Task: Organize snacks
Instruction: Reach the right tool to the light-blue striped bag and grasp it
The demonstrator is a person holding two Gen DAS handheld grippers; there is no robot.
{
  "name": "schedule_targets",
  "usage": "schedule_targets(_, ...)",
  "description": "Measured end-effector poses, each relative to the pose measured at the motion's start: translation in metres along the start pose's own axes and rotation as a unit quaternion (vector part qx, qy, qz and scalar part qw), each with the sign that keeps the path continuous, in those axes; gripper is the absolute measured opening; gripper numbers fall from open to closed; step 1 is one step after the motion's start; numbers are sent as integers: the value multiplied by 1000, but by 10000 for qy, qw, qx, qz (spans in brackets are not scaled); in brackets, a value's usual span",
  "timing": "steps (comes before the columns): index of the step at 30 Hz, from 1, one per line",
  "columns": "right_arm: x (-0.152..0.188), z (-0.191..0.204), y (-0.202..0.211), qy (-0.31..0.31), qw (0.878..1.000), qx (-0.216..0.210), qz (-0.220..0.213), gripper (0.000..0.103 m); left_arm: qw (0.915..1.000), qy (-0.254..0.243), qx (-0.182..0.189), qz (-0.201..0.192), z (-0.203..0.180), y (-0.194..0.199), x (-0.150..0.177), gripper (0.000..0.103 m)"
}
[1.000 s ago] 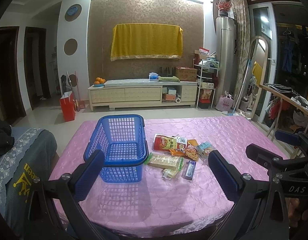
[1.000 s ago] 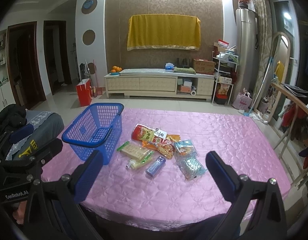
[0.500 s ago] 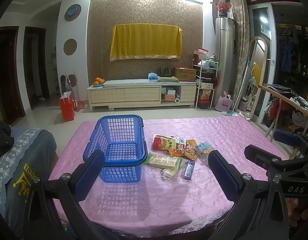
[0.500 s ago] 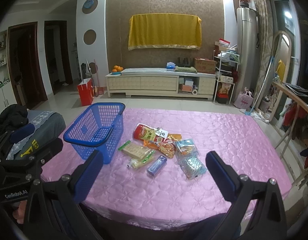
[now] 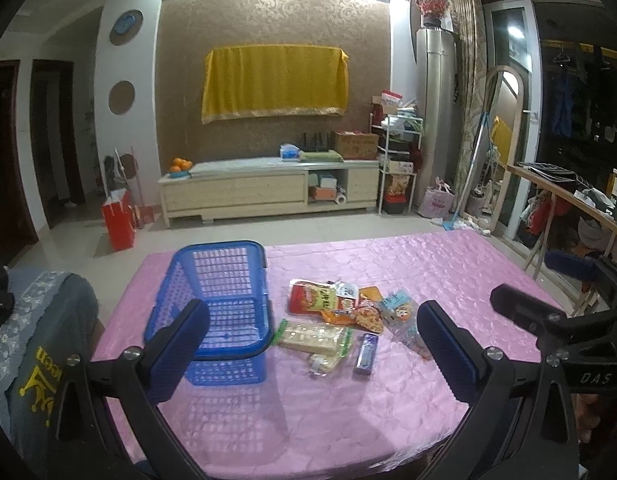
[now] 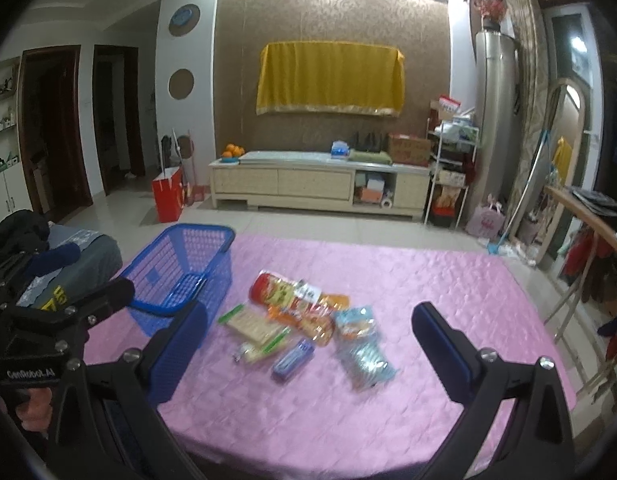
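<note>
An empty blue plastic basket (image 5: 212, 304) (image 6: 180, 268) stands on the left of a table with a pink cloth (image 5: 408, 264) (image 6: 408, 280). To its right lies a pile of snack packets: a red bag (image 5: 312, 299) (image 6: 274, 289), a cracker pack (image 5: 314, 336) (image 6: 254, 326), a small blue box (image 5: 366, 354) (image 6: 292, 360) and a clear bag (image 6: 364, 356). My left gripper (image 5: 308, 352) is open and empty, held above the near table edge. My right gripper (image 6: 308, 348) is open and empty, also short of the snacks.
A dark chair with clothing (image 5: 32, 344) stands left of the table. A folding table (image 5: 568, 200) stands at the right. A TV cabinet (image 5: 268, 192) and a red bag (image 5: 118, 218) stand beyond on the tiled floor.
Both grippers have drifted a little forward toward the table, so the basket and snacks look slightly larger. Nothing was taken hold of or moved.
</note>
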State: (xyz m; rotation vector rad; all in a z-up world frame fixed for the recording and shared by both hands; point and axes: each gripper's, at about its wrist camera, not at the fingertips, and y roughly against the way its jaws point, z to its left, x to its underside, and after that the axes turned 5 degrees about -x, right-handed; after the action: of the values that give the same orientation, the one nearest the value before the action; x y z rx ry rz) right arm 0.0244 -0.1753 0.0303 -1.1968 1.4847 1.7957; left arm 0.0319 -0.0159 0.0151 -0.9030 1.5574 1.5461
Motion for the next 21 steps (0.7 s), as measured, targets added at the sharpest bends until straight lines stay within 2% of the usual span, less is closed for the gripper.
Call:
schedule_targets(3, -4, -12, -13, 145, 9998, -77, 111, 103, 9997, 29, 145, 169, -5, -20, -5, 103)
schedule_targets(7, -5, -27, -31, 298, 9993, 27, 229, 103, 9988, 56, 248, 422, -14, -51, -9, 103)
schedule_targets(14, 2, -65, -78, 30, 9969, -92, 787, 103, 9954, 12, 391, 877, -33, -103, -3, 103)
schedule_targets(21, 29, -93, -128, -214, 9889, -144, 1461, 103, 9893, -147, 367, 1406, -49, -153, 16, 103)
